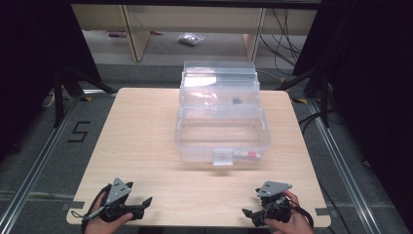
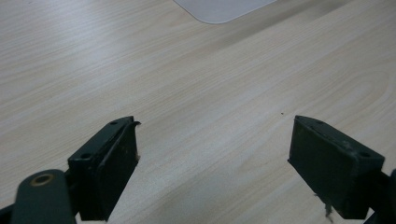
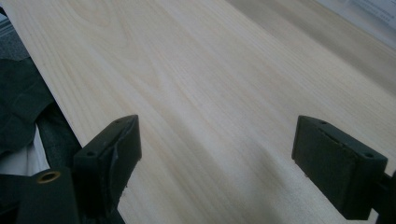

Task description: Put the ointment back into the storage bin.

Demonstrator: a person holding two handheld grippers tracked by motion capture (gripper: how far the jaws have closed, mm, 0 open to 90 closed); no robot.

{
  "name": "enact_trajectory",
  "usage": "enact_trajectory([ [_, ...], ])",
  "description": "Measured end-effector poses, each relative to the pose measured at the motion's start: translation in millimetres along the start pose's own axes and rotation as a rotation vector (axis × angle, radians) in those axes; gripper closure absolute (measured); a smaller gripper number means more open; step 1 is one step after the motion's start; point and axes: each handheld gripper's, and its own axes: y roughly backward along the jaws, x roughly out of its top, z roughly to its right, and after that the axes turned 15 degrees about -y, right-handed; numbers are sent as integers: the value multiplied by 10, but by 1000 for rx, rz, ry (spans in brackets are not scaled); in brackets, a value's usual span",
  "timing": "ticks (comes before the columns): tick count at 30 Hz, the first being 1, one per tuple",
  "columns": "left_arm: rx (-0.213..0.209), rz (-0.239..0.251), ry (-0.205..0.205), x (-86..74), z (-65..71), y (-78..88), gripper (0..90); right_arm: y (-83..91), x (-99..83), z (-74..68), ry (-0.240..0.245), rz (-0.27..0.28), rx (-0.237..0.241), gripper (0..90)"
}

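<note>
Clear plastic box (image 1: pixel 221 127) sits at table (image 1: pixel 141 136) centre, lid raised toward 12 o'clock, latch tab facing 6 o'clock. A small dark item (image 1: pixel 237 101) lies in its rear section; what it is I cannot tell. Left gripper (image 1: pixel 144 204) rests at the table's 7 o'clock corner, jaws spread wide, nothing between them; bare wood shows in the left gripper view (image 2: pixel 212 154). Right gripper (image 1: pixel 247 213) rests at 5 o'clock, jaws likewise spread and empty (image 3: pixel 217 158). Both lie well apart from the box.

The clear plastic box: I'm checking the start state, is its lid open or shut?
Open: the clear plastic box has its lid tilted up behind it.
</note>
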Motion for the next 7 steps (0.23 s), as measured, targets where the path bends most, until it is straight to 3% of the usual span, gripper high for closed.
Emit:
enact_trajectory([
  [7,-6,2,-5,-1,-3,7,150,-1,-1,-17,-5,-1,-3,166],
])
